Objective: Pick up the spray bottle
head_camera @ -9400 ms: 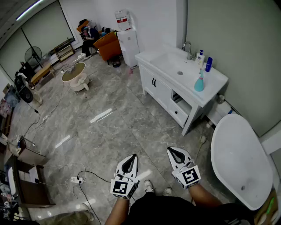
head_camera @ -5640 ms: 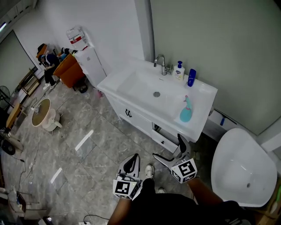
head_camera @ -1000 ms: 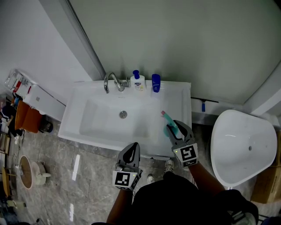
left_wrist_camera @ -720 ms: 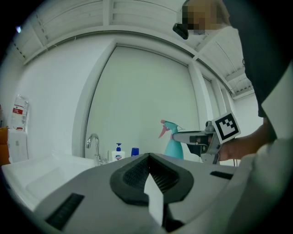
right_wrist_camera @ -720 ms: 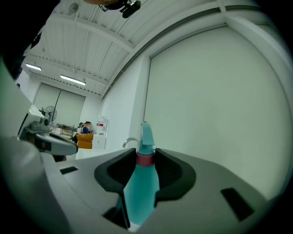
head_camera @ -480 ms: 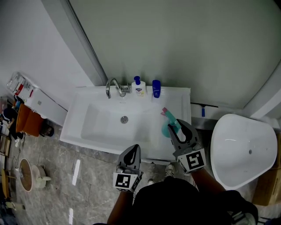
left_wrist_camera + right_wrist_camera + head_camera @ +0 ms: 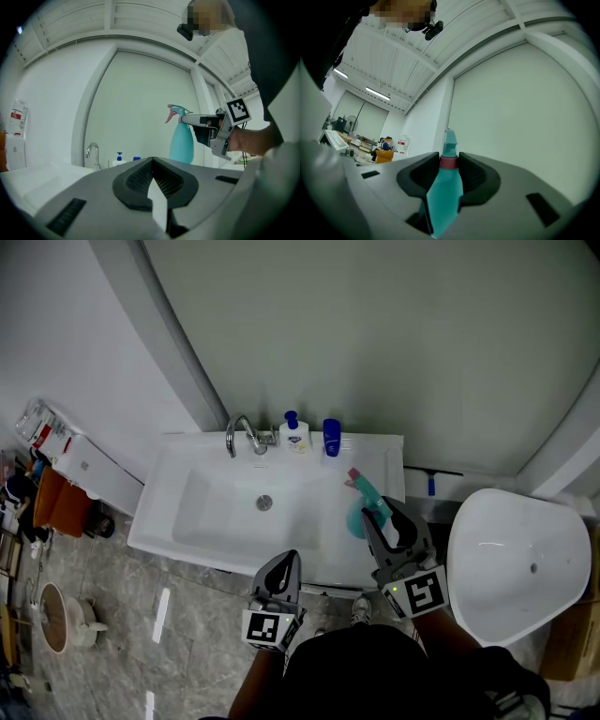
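**Bottle lifted off the vanity**

Against a second ago, the right gripper (image 7: 382, 512) sits larger and nearer in the head view, so it has risen, and the spray bottle (image 7: 355, 519) has gone up with it. The jaws are clenched on the bottle's neck. In the right gripper view the pads pinch just below the pink collar (image 7: 449, 162), with the teal body hanging beneath and the nozzle poking up past them. The left gripper view shows the bottle (image 7: 182, 143) upright in the air beside the wall, carried at the neck. Its base drops behind the left gripper's own body there, so the gap to the counter is not seen. The pick-up looks as good as done, provided the grip holds. A thin neck hold could let the bottle swing.

The left gripper (image 7: 285, 563) hangs low in front of the vanity, its jaws closed together on nothing.

The sink (image 7: 211, 512) shows only its drain (image 7: 264, 503). A soap pump (image 7: 295, 431) and a blue bottle (image 7: 332, 437) stand on the back ledge beside the tap (image 7: 240, 431). The tub (image 7: 487, 592) at the right shows only its drain. The spray bottle's teal wall is opaque, so its fill cannot be told.
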Demonstrator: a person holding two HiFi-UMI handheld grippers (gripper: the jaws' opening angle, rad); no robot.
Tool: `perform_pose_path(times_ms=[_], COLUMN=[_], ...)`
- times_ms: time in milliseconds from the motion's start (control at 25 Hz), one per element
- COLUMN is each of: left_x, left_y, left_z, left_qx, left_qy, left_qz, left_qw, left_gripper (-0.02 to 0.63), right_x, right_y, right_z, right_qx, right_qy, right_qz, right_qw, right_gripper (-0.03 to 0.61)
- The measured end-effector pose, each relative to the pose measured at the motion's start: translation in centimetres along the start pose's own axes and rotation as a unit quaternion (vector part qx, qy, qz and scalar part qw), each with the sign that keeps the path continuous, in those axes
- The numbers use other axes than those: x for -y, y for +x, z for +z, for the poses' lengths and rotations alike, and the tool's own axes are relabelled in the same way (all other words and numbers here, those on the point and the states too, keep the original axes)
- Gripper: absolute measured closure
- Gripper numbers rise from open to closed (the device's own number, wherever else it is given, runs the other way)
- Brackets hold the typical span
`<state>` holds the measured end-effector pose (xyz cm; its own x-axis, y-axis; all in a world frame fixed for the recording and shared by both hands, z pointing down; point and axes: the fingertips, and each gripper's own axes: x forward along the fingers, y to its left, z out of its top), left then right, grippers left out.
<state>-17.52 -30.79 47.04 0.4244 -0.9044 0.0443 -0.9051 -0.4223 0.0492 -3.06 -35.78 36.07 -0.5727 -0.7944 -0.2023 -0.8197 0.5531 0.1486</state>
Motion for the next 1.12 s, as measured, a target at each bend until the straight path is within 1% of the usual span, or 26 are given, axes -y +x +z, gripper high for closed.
perform_pose_path(times_ms=[200,600,720,920,1120], left_x=[0.1,0.2,0.3,0.4,0.5], left_y=[0.0,0.0,0.0,0.2,0.4], left_z=[-0.1,-0.4,-0.4,0.0,-0.4], left_qx=[0.009,0.002,0.001,-0.001,0.009], left_qy=[-0.008,0.0,-0.001,-0.002,-0.006], left_qz=[-0.002,-0.001,-0.002,-0.003,-0.006], left_qw=[0.9999,1.0,1.0,1.0,0.9999], left_gripper=[0.617,0.617,0.617,0.617,0.617], right_x=[0.1,0.1,0.2,0.3,0.4], right_y=[-0.1,0.0,0.0,0.0,0.1], right_z=[-0.1,-0.7,-0.9,-1.1,-1.4], right_qx=[0.0,-0.009,-0.007,-0.01,-0.012], right_qy=[-0.006,0.003,-0.006,-0.007,-0.007], right_qz=[-0.003,-0.005,-0.003,-0.004,-0.003], right_qw=[1.0,1.0,1.0,1.0,1.0], right_gripper=[0.448,0.448,0.448,0.448,0.448])
